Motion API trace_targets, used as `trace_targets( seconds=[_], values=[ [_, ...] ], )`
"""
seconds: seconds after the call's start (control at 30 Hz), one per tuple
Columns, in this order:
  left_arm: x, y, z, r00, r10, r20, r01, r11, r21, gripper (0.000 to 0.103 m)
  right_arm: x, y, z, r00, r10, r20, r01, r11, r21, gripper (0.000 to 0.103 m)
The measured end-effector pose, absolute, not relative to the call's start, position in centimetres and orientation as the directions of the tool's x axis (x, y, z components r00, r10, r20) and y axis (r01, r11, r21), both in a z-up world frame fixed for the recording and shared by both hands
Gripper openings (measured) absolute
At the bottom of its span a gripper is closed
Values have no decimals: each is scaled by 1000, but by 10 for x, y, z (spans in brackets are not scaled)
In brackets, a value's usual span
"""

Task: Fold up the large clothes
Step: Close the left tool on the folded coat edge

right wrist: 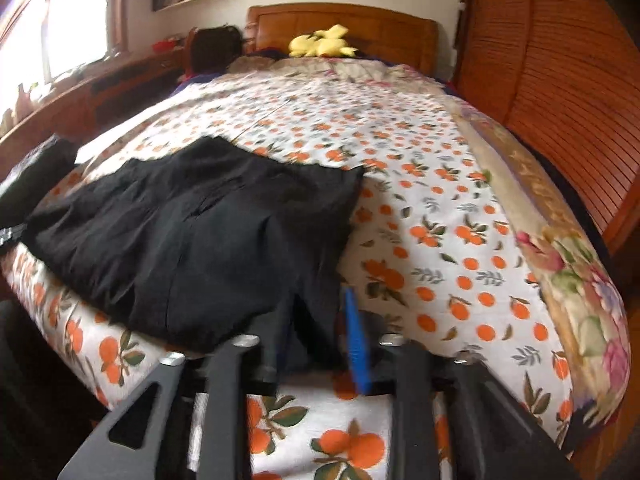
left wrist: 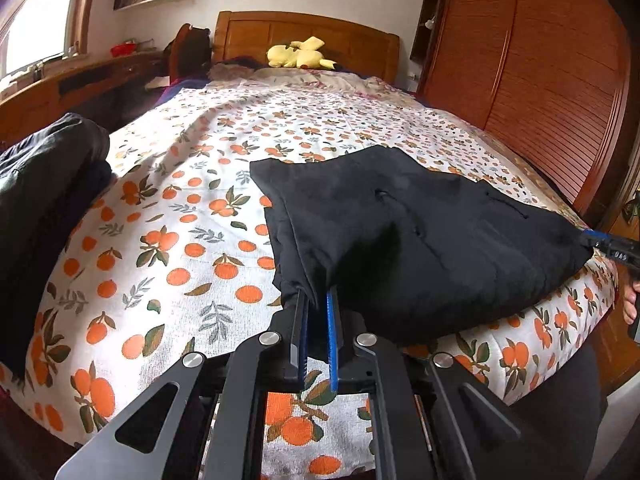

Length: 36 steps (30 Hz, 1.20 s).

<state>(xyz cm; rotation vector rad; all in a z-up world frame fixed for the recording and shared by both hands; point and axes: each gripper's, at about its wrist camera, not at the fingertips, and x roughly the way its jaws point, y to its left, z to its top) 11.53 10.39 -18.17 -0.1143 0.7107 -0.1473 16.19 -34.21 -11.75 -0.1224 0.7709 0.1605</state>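
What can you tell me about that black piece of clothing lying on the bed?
The black garment is dark, soft, matte cloth, folded into a thick layered slab with a few small slits showing on top. It lies near the foot of the bed on the orange-fruit bedspread, its near edge draped over the side. The left gripper is shut on its near-left corner. At the opposite corner, cloth sits between the right gripper's blue pads; whether they press it is unclear.
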Motion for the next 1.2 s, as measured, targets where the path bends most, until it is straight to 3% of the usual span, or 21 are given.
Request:
trace_targets(
  seconds=[0.27,0.67,0.77,0.83,1.2],
  values=[
    [116,107,-188,753,-144,-642,61,987,-150,15,165,-304,-94,732,237,-639,-307,952,2,36],
    [114,111,-201,747,-115,-655,30,990,-139,27,190,-175,-143,594,398,-699,-519,853,45,39],
    [114,112,-203,745,-104,-658,18,991,-136,38,197,-163,-164,556,357,-750,-511,859,30,40],
    [112,115,-203,753,-86,-652,-4,991,-135,53,198,-160,-177,537,347,-769,-518,855,24,41],
    [102,124,-212,743,-103,-662,-23,984,-179,55,172,-152,-162,564,353,-747,-547,837,-18,40]
  ],
)
